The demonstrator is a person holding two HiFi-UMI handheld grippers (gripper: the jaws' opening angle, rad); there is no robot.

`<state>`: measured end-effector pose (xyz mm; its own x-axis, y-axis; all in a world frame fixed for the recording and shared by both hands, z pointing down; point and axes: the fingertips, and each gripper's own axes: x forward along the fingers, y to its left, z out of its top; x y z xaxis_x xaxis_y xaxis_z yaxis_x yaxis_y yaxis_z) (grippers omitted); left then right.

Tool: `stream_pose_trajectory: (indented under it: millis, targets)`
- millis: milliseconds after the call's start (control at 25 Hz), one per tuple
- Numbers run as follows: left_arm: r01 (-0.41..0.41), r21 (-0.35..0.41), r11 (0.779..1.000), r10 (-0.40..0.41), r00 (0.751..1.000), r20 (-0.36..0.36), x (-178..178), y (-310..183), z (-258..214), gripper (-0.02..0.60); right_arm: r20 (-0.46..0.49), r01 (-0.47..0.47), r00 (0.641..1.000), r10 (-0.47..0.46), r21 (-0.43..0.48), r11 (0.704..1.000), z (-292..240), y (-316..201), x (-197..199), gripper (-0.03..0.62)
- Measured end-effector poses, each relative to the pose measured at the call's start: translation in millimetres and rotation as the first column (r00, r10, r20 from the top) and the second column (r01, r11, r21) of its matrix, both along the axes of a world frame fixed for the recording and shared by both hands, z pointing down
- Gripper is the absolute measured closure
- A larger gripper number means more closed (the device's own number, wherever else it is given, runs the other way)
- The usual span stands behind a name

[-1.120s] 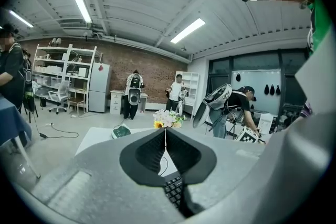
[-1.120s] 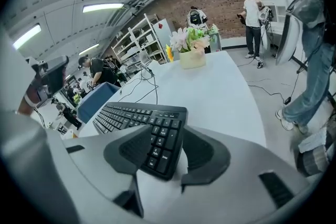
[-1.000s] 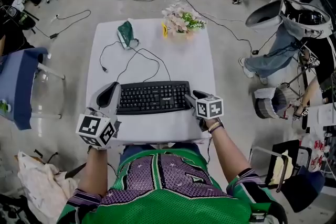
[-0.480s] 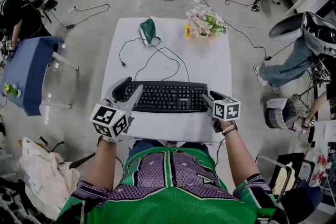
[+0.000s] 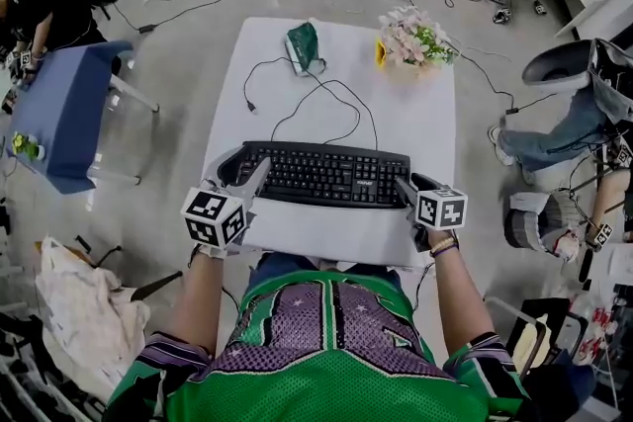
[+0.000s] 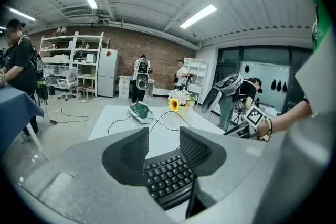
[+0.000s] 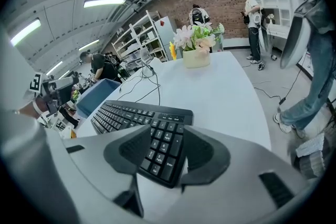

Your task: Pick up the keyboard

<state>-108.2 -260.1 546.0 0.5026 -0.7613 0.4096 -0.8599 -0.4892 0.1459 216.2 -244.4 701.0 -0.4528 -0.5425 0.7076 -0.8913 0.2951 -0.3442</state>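
Left gripper (image 5: pixel 242 177): it shifts from beside the keyboard (image 5: pixel 321 175), out by the left edge of the bench (image 5: pixel 406 119), forward and down onto the keyboard's left end. Jaws: together earlier, they have just been opening and now stand apart. Between jaws: the keyboard's left end, with the pads not pressing on it.

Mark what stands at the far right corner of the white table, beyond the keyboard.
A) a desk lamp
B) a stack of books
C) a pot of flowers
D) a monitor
C: a pot of flowers, pale blooms with a sunflower beside them, stands at the far right of the white table, beyond the keyboard.
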Motion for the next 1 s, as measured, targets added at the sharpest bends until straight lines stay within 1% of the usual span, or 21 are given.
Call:
stream_pose_trajectory:
  millis: [200,400,720,1000]
  targets:
    - [0.041,-0.047,0.998,-0.039,0.999,0.033,-23.6,-2.8,33.5,0.403,-0.014,-0.013,1.0,0.013,-0.008,1.0,3.1,-2.5,-0.8,0.418]
    - [0.077,-0.12,0.99,-0.069,0.995,0.071,-48.9,0.3,74.0,0.403,-0.019,-0.025,1.0,0.025,-0.022,0.999,7.1,-1.8,-1.6,0.418]
    - [0.107,-0.219,0.97,-0.084,0.99,0.11,-74.8,3.2,124.0,0.403,-0.01,-0.049,0.999,0.048,-0.055,0.997,14.4,1.4,-0.8,0.418]
    - [0.129,-0.31,0.942,-0.095,0.988,0.123,-87.0,5.7,160.7,0.402,-0.018,-0.05,0.999,0.049,-0.07,0.996,19.7,2.3,-2.8,0.418]
